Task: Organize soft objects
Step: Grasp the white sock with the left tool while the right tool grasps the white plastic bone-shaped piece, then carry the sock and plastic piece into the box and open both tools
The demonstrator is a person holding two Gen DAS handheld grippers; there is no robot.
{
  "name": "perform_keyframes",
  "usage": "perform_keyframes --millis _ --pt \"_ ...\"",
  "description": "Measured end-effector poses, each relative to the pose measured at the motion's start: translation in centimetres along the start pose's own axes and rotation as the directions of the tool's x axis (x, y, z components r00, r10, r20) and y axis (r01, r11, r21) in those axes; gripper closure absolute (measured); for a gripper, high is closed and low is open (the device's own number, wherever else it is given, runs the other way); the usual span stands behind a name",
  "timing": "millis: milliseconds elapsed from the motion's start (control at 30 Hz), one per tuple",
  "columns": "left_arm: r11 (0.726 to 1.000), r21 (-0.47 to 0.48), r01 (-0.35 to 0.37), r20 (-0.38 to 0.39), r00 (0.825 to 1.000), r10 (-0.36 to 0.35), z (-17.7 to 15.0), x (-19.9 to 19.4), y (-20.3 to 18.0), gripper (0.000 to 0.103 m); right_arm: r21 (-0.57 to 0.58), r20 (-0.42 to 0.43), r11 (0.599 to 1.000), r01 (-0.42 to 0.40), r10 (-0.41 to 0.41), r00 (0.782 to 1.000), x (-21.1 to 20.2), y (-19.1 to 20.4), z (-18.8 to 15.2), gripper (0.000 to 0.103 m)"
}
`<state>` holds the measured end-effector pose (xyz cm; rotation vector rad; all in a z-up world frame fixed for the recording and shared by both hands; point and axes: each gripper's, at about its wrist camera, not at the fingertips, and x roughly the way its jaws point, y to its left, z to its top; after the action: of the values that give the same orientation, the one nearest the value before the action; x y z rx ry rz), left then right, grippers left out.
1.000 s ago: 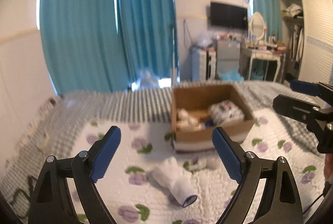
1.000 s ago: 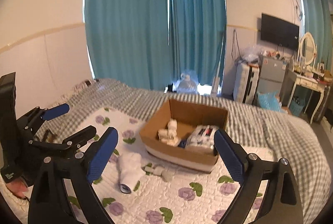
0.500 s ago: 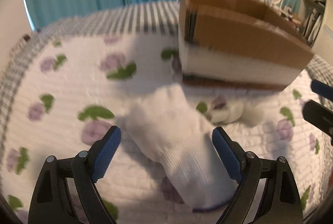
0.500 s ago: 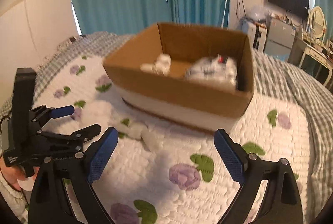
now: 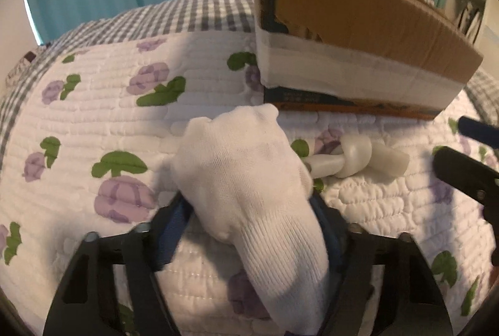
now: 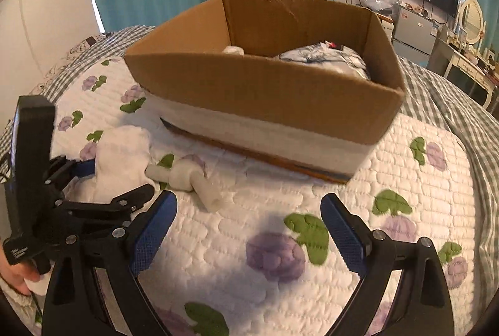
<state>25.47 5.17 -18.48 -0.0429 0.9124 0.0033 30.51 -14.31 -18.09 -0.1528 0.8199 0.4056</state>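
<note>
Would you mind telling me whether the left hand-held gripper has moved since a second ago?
Yes. The left hand-held gripper has come down and forward toward the cardboard box, which now looms large, and its fingers have shut on the white sock.

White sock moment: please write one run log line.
left gripper: shut on white sock | right gripper: open | knotted sock: on quilt | cardboard box: ahead

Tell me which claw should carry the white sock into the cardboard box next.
Left. The left claw is already closed around the white ribbed sock, right beside the brown cardboard box. The right claw is open and holds nothing.
</note>
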Motion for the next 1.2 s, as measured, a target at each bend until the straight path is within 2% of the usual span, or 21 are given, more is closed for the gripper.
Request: perform_keyframes --millis 133,167,433,533,600,633,700,900,1000,1033,1067,1200 --pt "0.998 -0.058 0.025 0.002 1.0 -0.025 -0.2 -0.9 0.5 0.046 -0.02 -0.011 0.999 -0.042 0.042 0.999 1.1 1.0 0.4 0.011" --pt "0.997 -0.069 0.024 0.007 1.0 -0.024 -0.2 -1.3 0.6 0.047 -0.038 -0.017 0.998 -0.052 0.051 0.999 1.5 1.3 0.5 0.014" --pt "0.995 -0.084 -0.06 0.031 0.998 0.063 -0.2 -4.2 1.9 0.047 -0.129 -0.069 0.985 -0.115 0.107 0.992 4.6 3.9 0.8 0.028" --pt "0.993 -0.102 -0.062 0.024 0.998 0.065 0.5 -3.7 3.4 0.047 -0.161 -0.091 0.98 -0.114 0.1 0.991 5.9 4.9 0.8 0.04" --pt "0.993 -0.111 -0.046 0.019 0.999 0.049 0.8 -3.3 3.8 0.047 -0.166 -0.099 0.978 -0.126 0.111 0.989 6.4 5.2 0.6 0.056" --pt "0.993 -0.108 -0.047 0.018 0.999 0.05 1.0 -3.0 3.9 0.047 -0.17 -0.096 0.977 -0.13 0.115 0.989 6.4 5.4 0.5 0.059" --pt "0.994 -0.097 -0.057 0.024 0.998 0.06 0.9 -3.0 3.8 0.047 -0.188 -0.089 0.975 -0.117 0.102 0.991 6.1 5.8 0.3 0.069" --pt "0.997 -0.064 -0.049 0.022 0.998 0.051 0.5 -3.2 2.7 0.047 -0.169 -0.083 0.978 -0.118 0.105 0.991 4.2 5.2 -0.5 0.073" --pt "0.998 -0.049 -0.04 0.028 0.999 0.042 0.2 -4.2 1.9 0.047 -0.158 -0.069 0.982 -0.1 0.09 0.994 2.4 4.6 -1.2 0.074" --pt "0.998 -0.048 -0.034 0.031 0.999 0.036 0.1 -4.7 1.7 0.047 -0.153 -0.062 0.984 -0.094 0.086 0.994 1.7 4.4 -1.3 0.076" --pt "0.999 -0.044 -0.028 0.035 0.999 0.029 0.1 -5.2 1.4 0.047 -0.144 -0.054 0.985 -0.091 0.084 0.995 0.8 4.1 -1.4 0.083" --pt "1.0 -0.013 -0.011 0.064 0.998 0.012 -0.2 -7.7 -0.2 0.047 -0.113 -0.027 0.991 -0.075 0.072 0.997 -2.4 3.4 -1.7 0.083"
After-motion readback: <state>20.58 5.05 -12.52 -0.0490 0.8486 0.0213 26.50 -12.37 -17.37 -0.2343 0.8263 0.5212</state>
